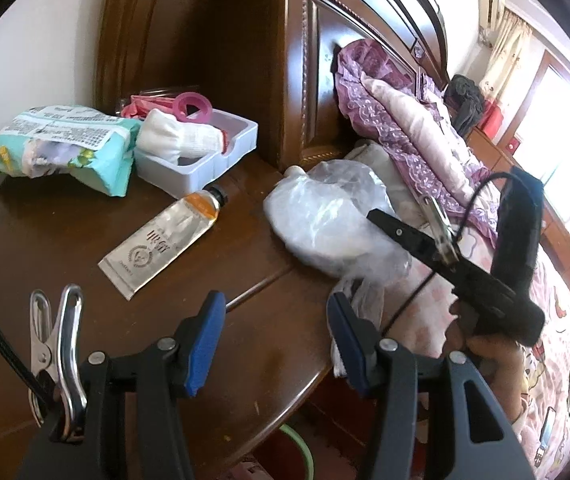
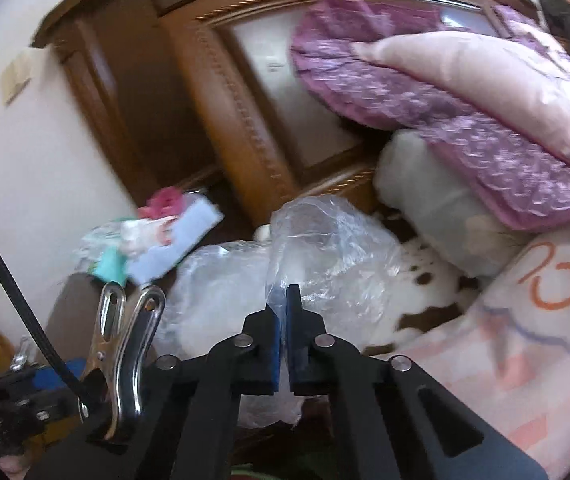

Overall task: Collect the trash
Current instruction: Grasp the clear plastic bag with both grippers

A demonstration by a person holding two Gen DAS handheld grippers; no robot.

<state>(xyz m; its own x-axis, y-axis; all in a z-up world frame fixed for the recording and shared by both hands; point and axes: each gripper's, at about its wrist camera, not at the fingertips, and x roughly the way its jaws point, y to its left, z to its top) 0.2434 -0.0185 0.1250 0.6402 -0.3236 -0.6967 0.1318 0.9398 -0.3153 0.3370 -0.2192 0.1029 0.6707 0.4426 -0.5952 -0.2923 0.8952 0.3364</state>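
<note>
The right hand-held gripper (image 2: 287,304) had its two blue pads pressed together on a fold of a clear plastic bag (image 2: 325,248), pinching the thin film near the bag's near edge. That grip made sense for crumpled, slippery trash: a pinch on a loose fold is probably the only sure way to lift it. The bag lay at the far right edge of the dark wooden table (image 1: 85,240), spilling toward the bed (image 1: 545,340) beside it, so the gripper came at it from the bed side.

The left hand-held gripper (image 1: 275,320) hovered low over the near edge of the table, its jaws about half open and holding nothing, likely waiting its turn.

The left wrist view showed what the right one blurred: a squeezed tube (image 1: 165,236) lying flat in the middle of the table, a pale tray (image 1: 201,164) behind it with a white cloth bundle (image 1: 177,138) and a pink ring (image 1: 195,106) in it, and a crumpled teal packet (image 1: 61,144) to the far left. It also showed the right gripper from outside, reaching across onto the bag, though not its fingertips clearly.

The right wrist view alone showed the closed pads on the film, and the purple-frilled pillow (image 2: 465,92) against the headboard (image 2: 245,120).
</note>
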